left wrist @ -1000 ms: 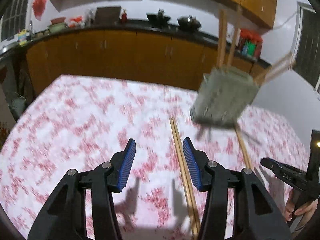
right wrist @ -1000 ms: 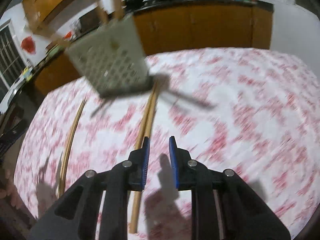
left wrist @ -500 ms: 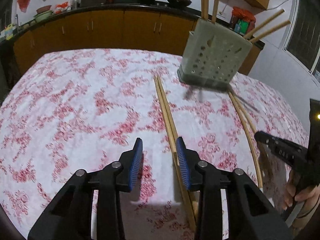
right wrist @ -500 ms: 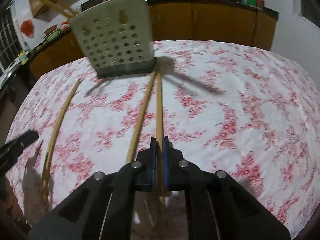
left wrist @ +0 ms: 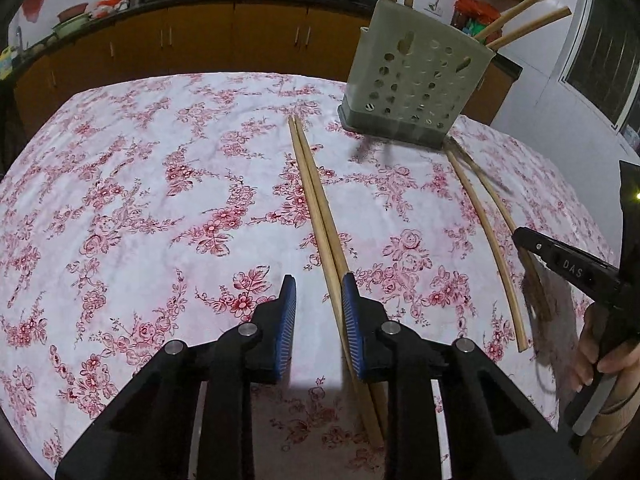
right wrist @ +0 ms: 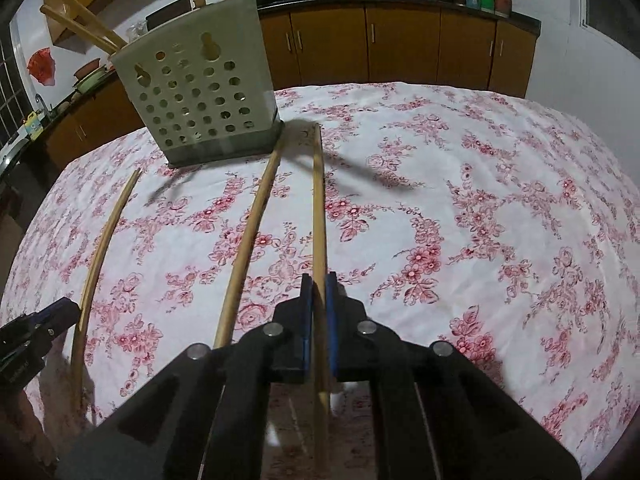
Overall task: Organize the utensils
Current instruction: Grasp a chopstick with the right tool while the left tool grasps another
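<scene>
A grey perforated utensil holder (left wrist: 416, 80) stands at the far side of the flowered tablecloth, with several chopsticks in it; it also shows in the right wrist view (right wrist: 204, 96). Two chopsticks (left wrist: 320, 216) lie side by side under my left gripper (left wrist: 316, 312), which is open over their near ends. My right gripper (right wrist: 319, 320) is shut on one chopstick (right wrist: 319, 216). A second chopstick (right wrist: 248, 248) lies just left of it, and a third (right wrist: 100, 256) lies further left. The right gripper (left wrist: 560, 260) shows at the right edge of the left wrist view.
The table is covered by a white cloth with red flowers (left wrist: 140, 200). Wooden kitchen cabinets (right wrist: 400, 48) with a dark counter, pots and jars stand behind it. Two more chopsticks (left wrist: 484, 236) lie to the right in the left wrist view.
The right gripper has closed on a chopstick. The left gripper has narrowed and come lower over the chopstick pair. Both views have steadied.
</scene>
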